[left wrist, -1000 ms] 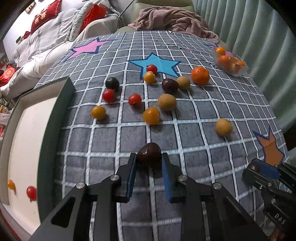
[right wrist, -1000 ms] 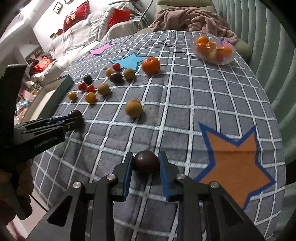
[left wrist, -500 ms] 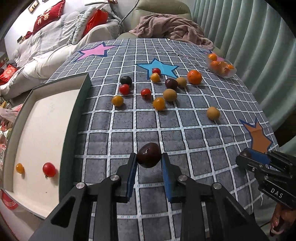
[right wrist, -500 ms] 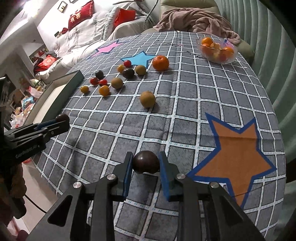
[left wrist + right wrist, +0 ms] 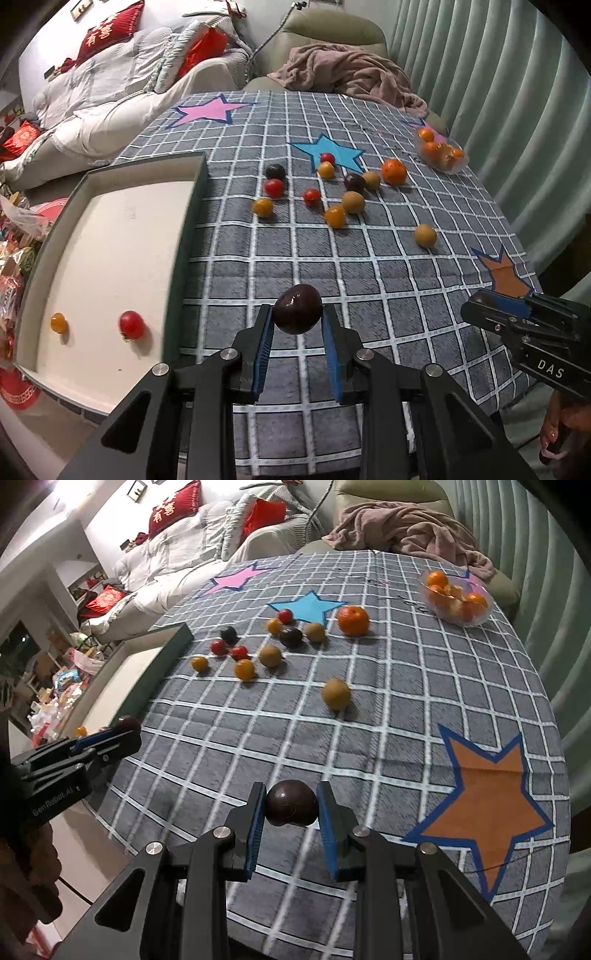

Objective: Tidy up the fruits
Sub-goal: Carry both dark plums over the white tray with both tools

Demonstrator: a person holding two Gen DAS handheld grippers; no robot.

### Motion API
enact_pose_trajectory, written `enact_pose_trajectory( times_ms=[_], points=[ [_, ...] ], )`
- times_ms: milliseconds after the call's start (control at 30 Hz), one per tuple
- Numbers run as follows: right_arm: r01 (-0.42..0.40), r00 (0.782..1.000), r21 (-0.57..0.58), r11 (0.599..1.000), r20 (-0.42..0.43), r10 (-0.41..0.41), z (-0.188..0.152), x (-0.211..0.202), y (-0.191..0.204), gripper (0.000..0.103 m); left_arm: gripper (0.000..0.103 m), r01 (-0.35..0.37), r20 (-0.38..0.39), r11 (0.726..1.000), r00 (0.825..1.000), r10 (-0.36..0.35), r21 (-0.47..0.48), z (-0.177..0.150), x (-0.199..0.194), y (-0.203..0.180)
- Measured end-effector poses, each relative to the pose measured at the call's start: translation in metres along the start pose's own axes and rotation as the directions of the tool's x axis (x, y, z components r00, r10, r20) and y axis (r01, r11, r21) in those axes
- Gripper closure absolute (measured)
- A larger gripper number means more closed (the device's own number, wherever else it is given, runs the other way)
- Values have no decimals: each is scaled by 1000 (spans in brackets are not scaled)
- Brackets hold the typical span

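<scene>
My left gripper (image 5: 297, 318) is shut on a dark purple plum (image 5: 297, 308), held above the checked cloth just right of the white tray (image 5: 110, 236). My right gripper (image 5: 291, 805) is shut on a second dark plum (image 5: 291, 803), held over the cloth left of the orange star (image 5: 487, 808). The left gripper (image 5: 127, 728) also shows at the left of the right wrist view, the right gripper (image 5: 484, 304) at the right of the left wrist view. In the tray lie a red tomato (image 5: 131, 324) and a small orange fruit (image 5: 58, 322). Several loose fruits (image 5: 334, 216) sit mid-table.
A large orange (image 5: 353, 620) lies near the blue star (image 5: 308, 605). A clear bowl of oranges (image 5: 458, 602) stands at the far right edge. One tan fruit (image 5: 336, 694) sits apart from the cluster. A sofa with red cushions and a pink blanket lies beyond the table.
Both grippers have risen and drawn back from the table with their plums still held. The left one has shifted left, bringing more of the tray into view.
</scene>
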State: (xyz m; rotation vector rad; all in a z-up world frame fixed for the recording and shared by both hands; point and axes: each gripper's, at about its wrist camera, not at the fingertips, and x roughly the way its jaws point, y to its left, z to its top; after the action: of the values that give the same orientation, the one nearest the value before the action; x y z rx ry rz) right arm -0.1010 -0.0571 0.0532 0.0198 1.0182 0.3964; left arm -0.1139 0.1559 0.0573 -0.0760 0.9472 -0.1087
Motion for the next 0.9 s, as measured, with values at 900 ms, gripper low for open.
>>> enact_pose_trajectory(
  times_ms=[900],
  points=[
    [-198, 980, -209, 958, -70, 187, 72, 55, 168, 72, 75, -199, 17, 954, 978, 209, -225, -1, -14, 156]
  ],
)
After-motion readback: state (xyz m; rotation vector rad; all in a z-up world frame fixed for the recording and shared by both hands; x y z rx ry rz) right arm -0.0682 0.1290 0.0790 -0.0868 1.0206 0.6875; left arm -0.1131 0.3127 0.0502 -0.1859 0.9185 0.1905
